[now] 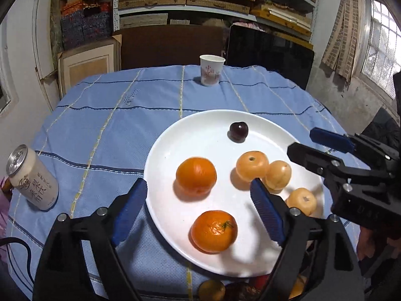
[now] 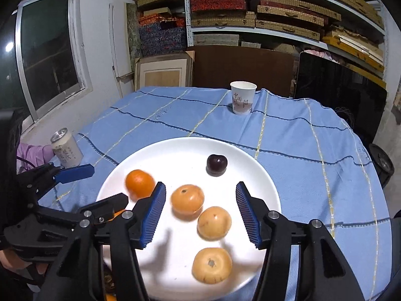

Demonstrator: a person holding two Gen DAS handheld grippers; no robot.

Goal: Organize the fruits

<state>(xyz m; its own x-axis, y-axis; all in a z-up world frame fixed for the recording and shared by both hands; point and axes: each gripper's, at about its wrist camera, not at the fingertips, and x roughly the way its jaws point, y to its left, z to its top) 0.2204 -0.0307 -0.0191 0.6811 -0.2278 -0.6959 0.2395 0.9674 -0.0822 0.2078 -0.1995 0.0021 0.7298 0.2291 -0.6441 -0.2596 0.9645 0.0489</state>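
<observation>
Plate: round white ceramic plate (image 1: 175, 135) on the blue checked tablecloth (image 1: 105, 125), holding two bright orange mandarins (image 1: 196, 175), three pale yellow-orange fruits (image 2: 214, 222) and one dark purple cherry (image 1: 238, 131).
Cup: white paper cup (image 2: 242, 97), red Chinese characters, contents unseen.
Can: cream drink can (image 1: 32, 178), Chinese lettering.
Left gripper (image 1: 198, 213): jaws wide, holding nothing.
Right gripper (image 2: 200, 214): jaws apart, empty, above the pale fruits.

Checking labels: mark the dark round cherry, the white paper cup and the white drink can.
dark round cherry (image 2: 217, 163): right wrist view, centre of its glossy top.
white paper cup (image 2: 242, 99): right wrist view, printed side wall.
white drink can (image 1: 33, 181): left wrist view, printed side.
</observation>
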